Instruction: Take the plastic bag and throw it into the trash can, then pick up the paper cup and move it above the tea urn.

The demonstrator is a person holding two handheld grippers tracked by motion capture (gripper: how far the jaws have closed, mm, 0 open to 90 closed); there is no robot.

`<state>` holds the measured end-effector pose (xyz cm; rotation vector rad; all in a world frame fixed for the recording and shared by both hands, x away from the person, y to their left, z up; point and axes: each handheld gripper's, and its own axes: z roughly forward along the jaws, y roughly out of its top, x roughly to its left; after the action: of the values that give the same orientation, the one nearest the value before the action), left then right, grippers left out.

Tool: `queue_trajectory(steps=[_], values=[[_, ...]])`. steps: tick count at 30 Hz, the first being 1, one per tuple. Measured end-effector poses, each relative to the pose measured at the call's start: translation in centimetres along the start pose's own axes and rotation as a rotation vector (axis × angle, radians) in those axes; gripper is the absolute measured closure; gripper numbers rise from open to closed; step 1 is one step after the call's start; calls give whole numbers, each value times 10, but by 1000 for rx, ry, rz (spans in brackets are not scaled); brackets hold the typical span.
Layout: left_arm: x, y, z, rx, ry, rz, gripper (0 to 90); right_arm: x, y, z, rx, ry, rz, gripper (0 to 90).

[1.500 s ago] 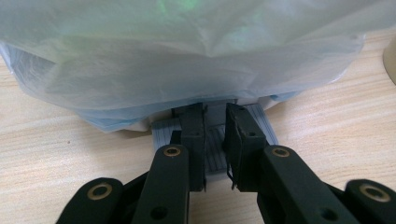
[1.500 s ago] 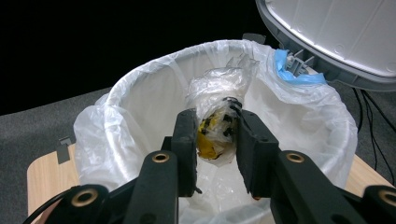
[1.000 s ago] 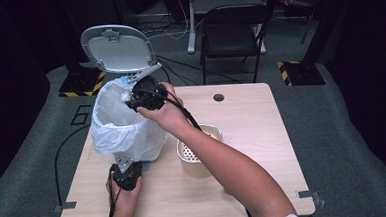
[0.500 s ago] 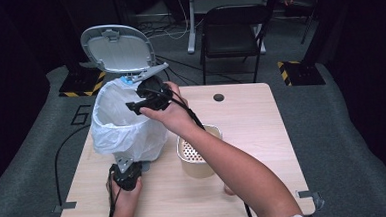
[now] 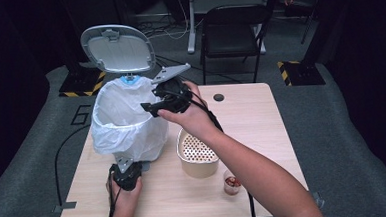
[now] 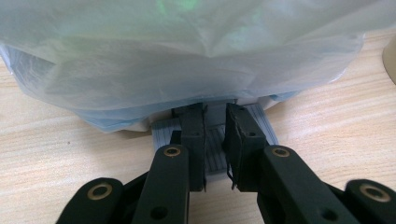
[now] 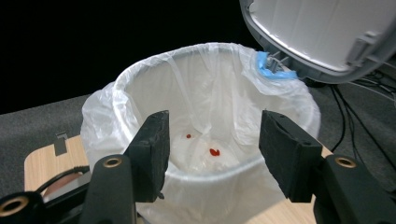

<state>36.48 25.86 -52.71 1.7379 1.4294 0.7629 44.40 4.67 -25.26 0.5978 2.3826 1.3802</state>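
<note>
A pedal bin lined with a white plastic bag (image 5: 124,124) stands at the table's left, its grey lid (image 5: 118,48) raised. My left gripper (image 5: 126,173) lies low in front of the bin. Its jaws are shut, and the tips (image 6: 215,116) rest on the bin's ridged grey pedal (image 6: 164,130). My right gripper (image 5: 150,108) hangs at the bin's right rim and points into it. Its jaws have just been opening and nothing is between them (image 7: 212,135). Small red bits (image 7: 215,151) lie at the bottom of the bag (image 7: 205,93).
A perforated metal bowl (image 5: 198,153) sits in the middle of the table, right of the bin. A small cup with red pieces (image 5: 231,182) stands near the front edge. A black chair (image 5: 234,26) is behind the table.
The right gripper has drawn back to the right, from over the bin's mouth to its right rim, and its jaws have opened. The left gripper has not moved.
</note>
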Motion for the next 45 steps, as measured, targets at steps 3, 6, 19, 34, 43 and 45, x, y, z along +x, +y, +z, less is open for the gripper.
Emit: queue_trajectory(steps=[3,6,19,34,43,45], values=[[2,0,-1,35,-1,18,784,-1,-8,-15,-15,-14,5,416],[1,0,-1,26,-6,-3,783,-6,-20,-29,-10,-41,5,396],[0,0,0,16,-17,-13,783,-35,-80,-60,25,-125,70,380],[0,0,0,15,-17,-14,783,-42,-125,-76,24,-172,102,380],[-2,-1,1,-6,-19,-35,783,-40,-150,-86,29,-179,103,373],[-2,-1,1,-6,-18,-36,784,-39,-157,-89,35,-178,108,373]])
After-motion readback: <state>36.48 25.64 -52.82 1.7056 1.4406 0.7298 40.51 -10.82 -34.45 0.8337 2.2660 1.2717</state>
